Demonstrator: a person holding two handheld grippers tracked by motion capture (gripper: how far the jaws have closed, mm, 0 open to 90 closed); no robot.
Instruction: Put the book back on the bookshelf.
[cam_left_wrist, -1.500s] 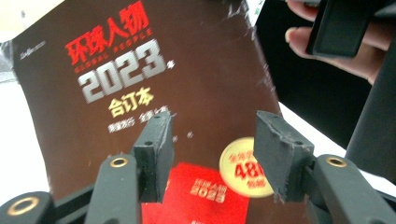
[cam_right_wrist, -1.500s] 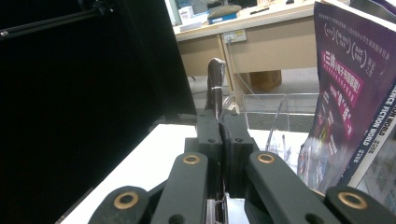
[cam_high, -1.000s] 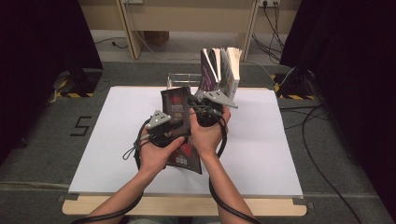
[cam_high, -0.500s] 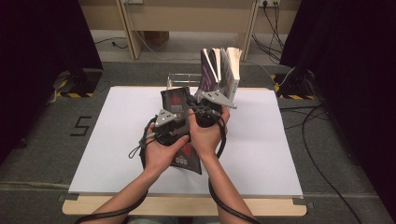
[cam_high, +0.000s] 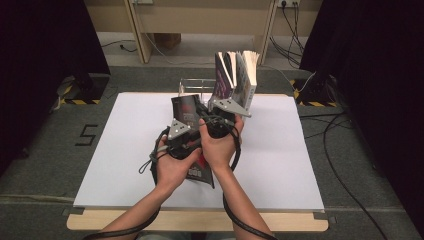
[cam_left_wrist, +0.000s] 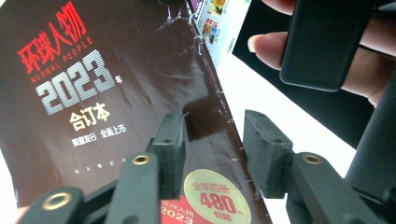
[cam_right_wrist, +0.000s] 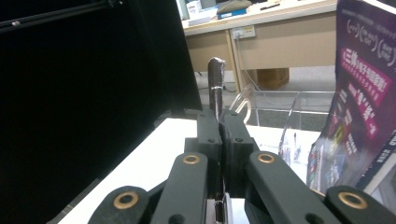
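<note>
Here, two grippers (cam_high: 192, 131) (cam_high: 216, 116), one magazine (cam_high: 184, 108).

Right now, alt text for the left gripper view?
The left tongs have just been closing around the right edge of a dark maroon magazine, one jaw over its cover, the other past the edge and not touching. The cover reads "Global People 2023". A hand on the other black gripper sits upper right.

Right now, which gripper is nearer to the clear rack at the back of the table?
Right. The right gripper, shut on the dark magazine, sits just before the clear rack; the left gripper is further back toward the person, jaws just closing around the magazine's edge.
</note>
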